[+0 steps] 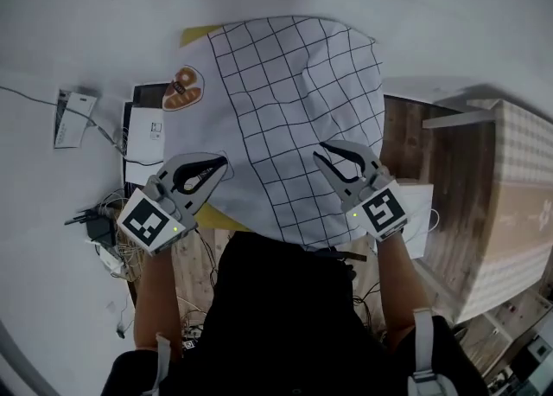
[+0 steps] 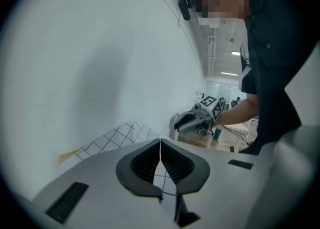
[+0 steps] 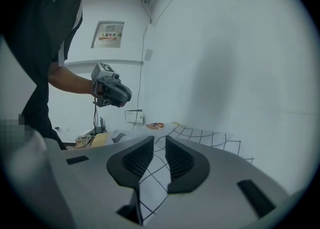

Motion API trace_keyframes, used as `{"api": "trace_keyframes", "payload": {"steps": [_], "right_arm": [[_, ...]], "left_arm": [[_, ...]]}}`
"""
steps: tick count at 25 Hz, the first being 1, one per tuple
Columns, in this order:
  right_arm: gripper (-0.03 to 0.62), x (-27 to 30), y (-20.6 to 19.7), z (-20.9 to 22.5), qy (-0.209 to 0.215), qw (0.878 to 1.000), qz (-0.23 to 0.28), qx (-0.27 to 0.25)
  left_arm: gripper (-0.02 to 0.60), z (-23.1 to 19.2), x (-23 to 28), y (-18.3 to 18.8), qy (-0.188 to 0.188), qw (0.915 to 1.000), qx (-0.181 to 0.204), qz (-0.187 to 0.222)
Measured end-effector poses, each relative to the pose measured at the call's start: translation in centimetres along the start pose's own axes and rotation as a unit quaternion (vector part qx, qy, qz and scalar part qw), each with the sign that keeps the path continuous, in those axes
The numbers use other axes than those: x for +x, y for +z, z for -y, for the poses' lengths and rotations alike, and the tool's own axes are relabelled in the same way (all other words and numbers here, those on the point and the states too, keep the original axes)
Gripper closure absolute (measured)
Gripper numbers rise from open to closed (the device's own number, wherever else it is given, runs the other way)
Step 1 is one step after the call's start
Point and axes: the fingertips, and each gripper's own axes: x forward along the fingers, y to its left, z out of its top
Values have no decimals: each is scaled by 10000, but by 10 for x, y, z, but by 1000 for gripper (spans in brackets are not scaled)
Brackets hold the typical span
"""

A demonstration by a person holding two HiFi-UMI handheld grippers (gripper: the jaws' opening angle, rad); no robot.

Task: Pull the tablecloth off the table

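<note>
A white tablecloth (image 1: 294, 109) with a black grid lies draped over a small table whose yellow corner (image 1: 195, 35) shows at the far left. My left gripper (image 1: 225, 162) sits at the cloth's left edge, its jaws pressed together on the fabric (image 2: 125, 133). My right gripper (image 1: 321, 152) rests over the cloth's near right part; a narrow gap stands between its pads, and gridded cloth (image 3: 200, 135) shows through it. Each gripper sees the other: the right gripper (image 2: 192, 120) and the left gripper (image 3: 112, 93).
A bread-print patch (image 1: 183, 87) lies at the cloth's left side. Papers (image 1: 76, 118) and a tangle of cables (image 1: 108, 230) lie on the floor at left. A checked box or bench (image 1: 518, 204) stands on the wooden floor at right. A white wall is just ahead.
</note>
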Motion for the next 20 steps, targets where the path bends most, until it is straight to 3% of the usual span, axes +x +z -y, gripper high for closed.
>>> {"api": "trace_keyframes", "payload": {"steps": [2,6,14,20], "right_arm": [[499,5,-9,10,-92,9998,-16,157],[479,20,-20,24,-252,9990,-51,359],[376,66,-62,41,-513,9903,-628,1127],[327,92,-99,43,-545,9831,-1235,1238]], "left_arm": [[572,-9,14,6,-117,9997,185,-48],[559,-26,43,-1,-533,9971,431,-319],[438,-55,95,-50,-1339,9879,370,-689],[324,-73,125,-98,-1457,9801,617,-1197]]}}
